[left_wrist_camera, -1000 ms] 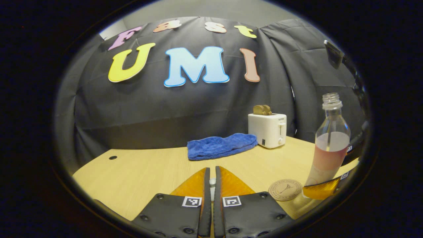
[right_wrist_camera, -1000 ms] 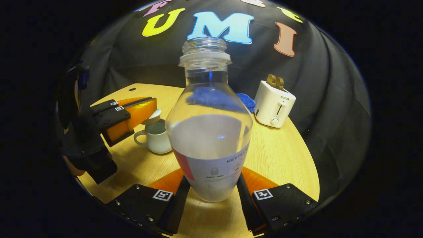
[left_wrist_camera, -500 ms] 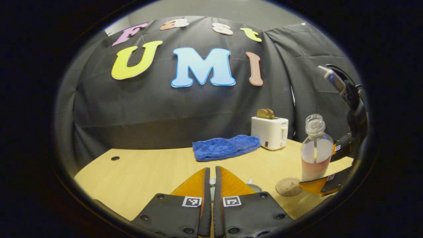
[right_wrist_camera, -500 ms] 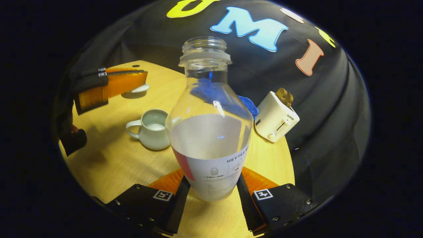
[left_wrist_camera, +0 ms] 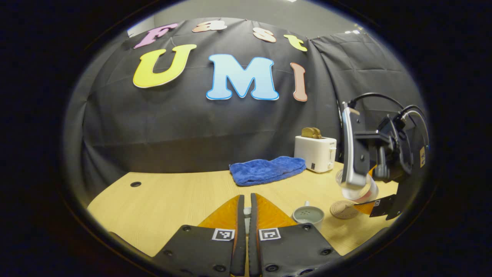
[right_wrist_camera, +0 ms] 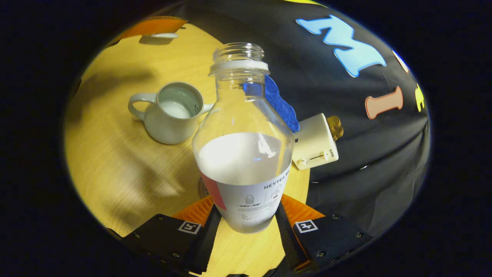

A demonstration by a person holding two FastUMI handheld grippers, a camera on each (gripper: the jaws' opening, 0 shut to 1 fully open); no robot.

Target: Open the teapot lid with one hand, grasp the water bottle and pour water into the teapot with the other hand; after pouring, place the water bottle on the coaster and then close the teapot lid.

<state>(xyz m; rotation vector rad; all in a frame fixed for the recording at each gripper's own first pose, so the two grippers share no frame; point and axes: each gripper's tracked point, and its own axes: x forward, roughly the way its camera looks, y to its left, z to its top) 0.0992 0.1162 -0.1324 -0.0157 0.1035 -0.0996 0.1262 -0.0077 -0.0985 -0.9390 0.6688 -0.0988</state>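
The right tool [right_wrist_camera: 246, 215] is pinching the water bottle [right_wrist_camera: 244, 154]; both fingers press on the lower part of the bottle, one at each side of its label; the bottle has no cap and water stands in it up to about the middle of its body. In the right gripper view the teapot [right_wrist_camera: 169, 113] stands on the wooden surface [right_wrist_camera: 115, 161] to the left of the bottle, apart from it; it is open, with water visible inside, the handle turned to the left. In the left gripper view the bottle [left_wrist_camera: 359, 190] is mostly hidden behind the body of the right tool [left_wrist_camera: 374, 206]; its bottom part is just over the round coaster [left_wrist_camera: 343, 209], but I cannot tell if it already touches the coaster. The coaster lies on the surface just beside the teapot [left_wrist_camera: 308, 214], at its right.

The left tool [left_wrist_camera: 245, 207] has its fingers pressed nearly together on something small and pale, which seems to be the lid's knob; in the right gripper view the teapot lid [right_wrist_camera: 159, 35] shows under the left tool [right_wrist_camera: 153, 26], raised above the surface and well apart from the teapot.

At the back of the surface lies a blue cloth [left_wrist_camera: 267, 170]; beside it, to the right, stands a white toaster [left_wrist_camera: 315, 153] with toast in its slots.
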